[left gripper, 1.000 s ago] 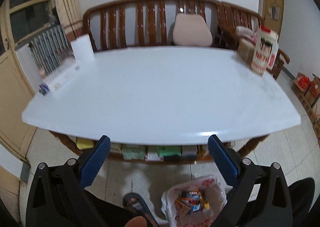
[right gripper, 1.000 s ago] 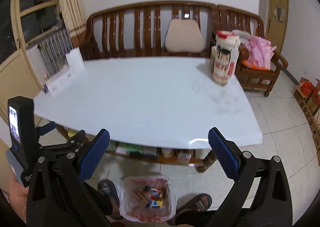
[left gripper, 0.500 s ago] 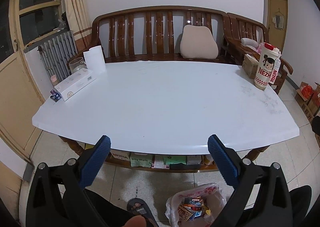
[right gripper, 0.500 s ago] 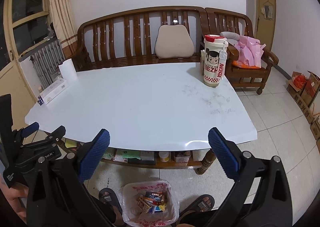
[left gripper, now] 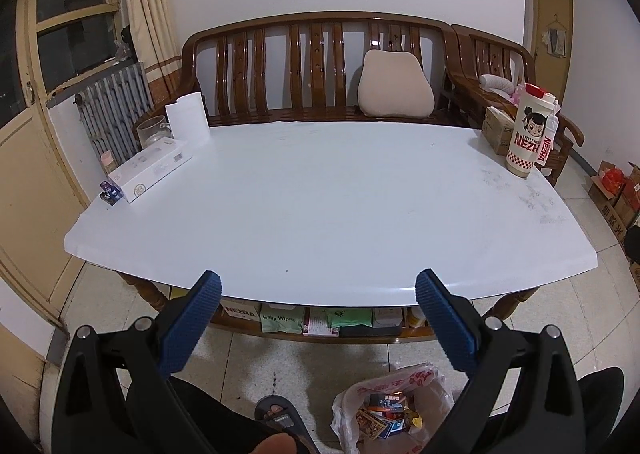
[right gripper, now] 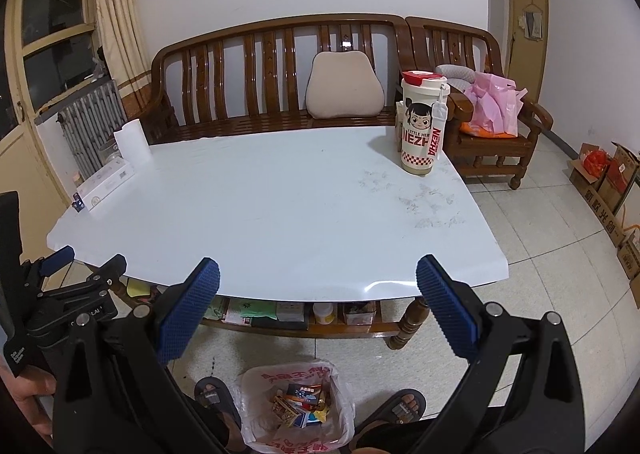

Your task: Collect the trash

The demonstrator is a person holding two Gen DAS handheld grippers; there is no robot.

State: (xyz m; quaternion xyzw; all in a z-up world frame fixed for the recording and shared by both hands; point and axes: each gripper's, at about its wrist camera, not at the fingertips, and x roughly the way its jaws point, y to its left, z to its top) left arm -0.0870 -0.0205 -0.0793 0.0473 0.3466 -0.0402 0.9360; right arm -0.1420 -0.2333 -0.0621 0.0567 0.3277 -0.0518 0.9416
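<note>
A plastic-lined trash bin [right gripper: 297, 406] with several colourful wrappers inside stands on the floor between the person's sandalled feet; the left wrist view shows the trash bin [left gripper: 394, 412] at the bottom right. My left gripper [left gripper: 318, 286] is open with nothing between its blue pads, held before the near edge of the white table [left gripper: 320, 198]. My right gripper [right gripper: 318, 274] is open too and holds nothing, above the bin and in front of the white table [right gripper: 260, 214]. The left gripper [right gripper: 76, 274] also shows at the left edge of the right wrist view.
On the table stand a tall Nezha cup [right gripper: 422, 124], a white box [left gripper: 150, 168], a paper roll [left gripper: 188, 120] and a glass jar [left gripper: 152, 130]. A wooden bench [left gripper: 320, 66] with a cushion [left gripper: 394, 84] is behind. Cardboard boxes [right gripper: 608, 182] line the right wall.
Both grippers have pulled back and risen, so the table looks farther and more of the room shows. Both stay open.
</note>
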